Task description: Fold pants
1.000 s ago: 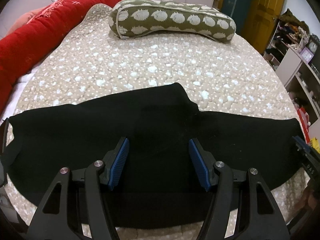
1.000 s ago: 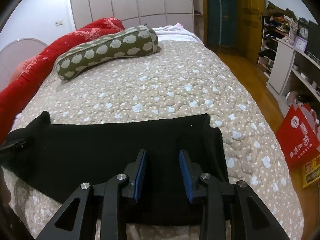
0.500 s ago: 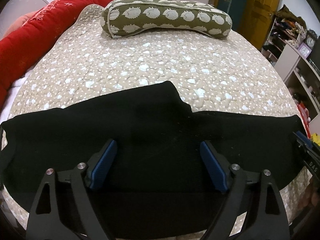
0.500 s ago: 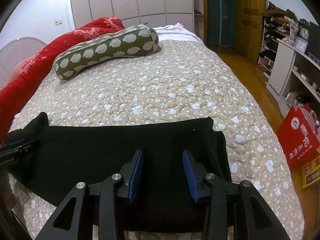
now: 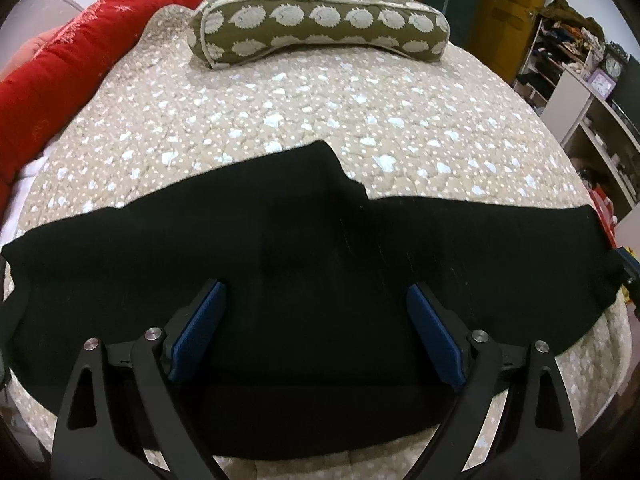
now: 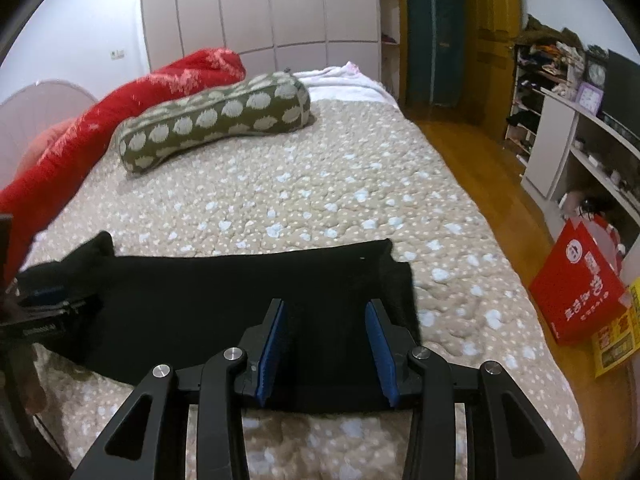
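Note:
Black pants (image 5: 312, 264) lie flat across the near part of the bed, folded lengthwise, with the crotch point sticking out toward the pillow. My left gripper (image 5: 316, 312) is wide open and empty above the middle of the pants. My right gripper (image 6: 326, 336) is open and empty above the right end of the pants (image 6: 224, 292), near the leg hem. The left gripper shows at the left edge of the right wrist view (image 6: 40, 312).
The bed has a beige dotted quilt (image 5: 320, 112). A green hedgehog-print bolster pillow (image 5: 320, 24) lies at the far end, and a red blanket (image 5: 60, 68) along the left. A red bag (image 6: 576, 296) stands on the wooden floor, with shelves (image 6: 580, 152) to the right.
Both grippers opened wider, the left one much more. Both cameras pulled back and rose slightly. The pants have not moved.

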`<state>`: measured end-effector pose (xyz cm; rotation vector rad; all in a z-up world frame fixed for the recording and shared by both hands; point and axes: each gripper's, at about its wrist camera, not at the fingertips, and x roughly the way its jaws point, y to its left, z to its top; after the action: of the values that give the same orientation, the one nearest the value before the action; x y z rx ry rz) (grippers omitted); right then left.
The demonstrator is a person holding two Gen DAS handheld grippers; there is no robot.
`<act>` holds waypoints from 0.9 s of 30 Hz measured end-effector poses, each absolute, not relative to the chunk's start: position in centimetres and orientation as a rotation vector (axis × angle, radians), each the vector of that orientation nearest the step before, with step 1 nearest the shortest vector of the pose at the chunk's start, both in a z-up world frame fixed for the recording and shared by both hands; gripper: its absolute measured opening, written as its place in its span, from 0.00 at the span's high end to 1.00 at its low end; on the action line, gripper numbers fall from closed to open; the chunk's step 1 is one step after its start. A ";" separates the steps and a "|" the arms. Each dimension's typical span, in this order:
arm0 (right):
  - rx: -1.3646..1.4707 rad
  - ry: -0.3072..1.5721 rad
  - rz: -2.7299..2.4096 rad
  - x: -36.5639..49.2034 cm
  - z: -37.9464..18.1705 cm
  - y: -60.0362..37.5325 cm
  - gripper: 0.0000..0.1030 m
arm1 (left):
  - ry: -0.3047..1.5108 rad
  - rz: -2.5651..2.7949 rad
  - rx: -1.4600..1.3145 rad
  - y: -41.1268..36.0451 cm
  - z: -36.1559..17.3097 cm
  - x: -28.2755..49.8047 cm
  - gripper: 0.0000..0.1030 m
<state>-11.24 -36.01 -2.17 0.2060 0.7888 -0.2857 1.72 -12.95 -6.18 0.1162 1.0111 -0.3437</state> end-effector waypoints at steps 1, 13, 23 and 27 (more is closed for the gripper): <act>0.211 0.787 -0.293 -11.7 -2.1 -36.2 0.61 | 1.013 -0.352 0.124 -12.9 -6.2 1.6 0.11; 0.164 0.855 -0.330 -10.1 -4.9 -36.7 0.61 | 0.995 -0.327 0.139 -13.1 -5.9 0.9 0.11; 0.262 0.824 -0.379 -13.7 -3.2 -39.6 0.61 | 1.000 -0.525 0.102 -17.0 -4.0 0.5 0.11; 0.362 0.823 -0.313 -14.7 -4.1 -40.9 0.60 | 1.027 -0.612 0.118 -20.8 -3.8 0.8 0.11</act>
<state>-14.67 -40.91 -4.13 0.3621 0.8226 -0.3131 0.75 -20.82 -3.81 0.1184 1.0266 -0.6117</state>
